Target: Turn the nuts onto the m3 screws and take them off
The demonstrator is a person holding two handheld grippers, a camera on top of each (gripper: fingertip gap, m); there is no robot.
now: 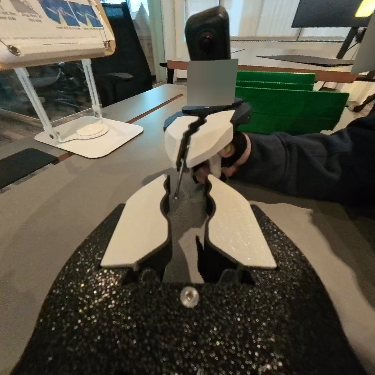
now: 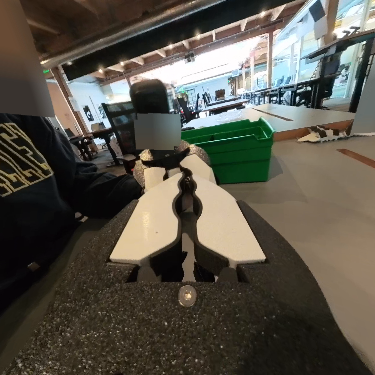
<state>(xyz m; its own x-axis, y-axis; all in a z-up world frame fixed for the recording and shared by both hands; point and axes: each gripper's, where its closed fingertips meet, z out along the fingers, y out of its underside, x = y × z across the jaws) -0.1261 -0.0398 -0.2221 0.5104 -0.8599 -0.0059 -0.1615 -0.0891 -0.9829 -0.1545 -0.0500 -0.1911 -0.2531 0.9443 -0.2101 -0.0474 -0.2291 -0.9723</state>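
Observation:
In the left wrist view my left gripper (image 1: 187, 180) is open, its white fingers (image 1: 142, 223) spread just above the grey table (image 1: 60, 203). The right gripper (image 1: 182, 162) faces it from above and is shut on a thin metal screw (image 1: 179, 178). The screw slants down between my left fingers, nearer the left one, and neither pad presses on it. Its lower tip (image 1: 176, 197) glints; I cannot make out a nut there. In the right wrist view my right gripper (image 2: 185, 175) has its tips closed together, and the left gripper (image 2: 194, 164) sits right behind them. The screw is mostly hidden there.
Stacked green bins (image 1: 284, 109) stand behind the grippers and also show in the right wrist view (image 2: 233, 154). A white stand with a printed board (image 1: 89, 138) is at the left. A person's dark sleeve (image 1: 304, 162) reaches in from the right. A black pad (image 1: 20, 162) lies at the left edge. My two grippers' fingertips are within a few centimetres of each other.

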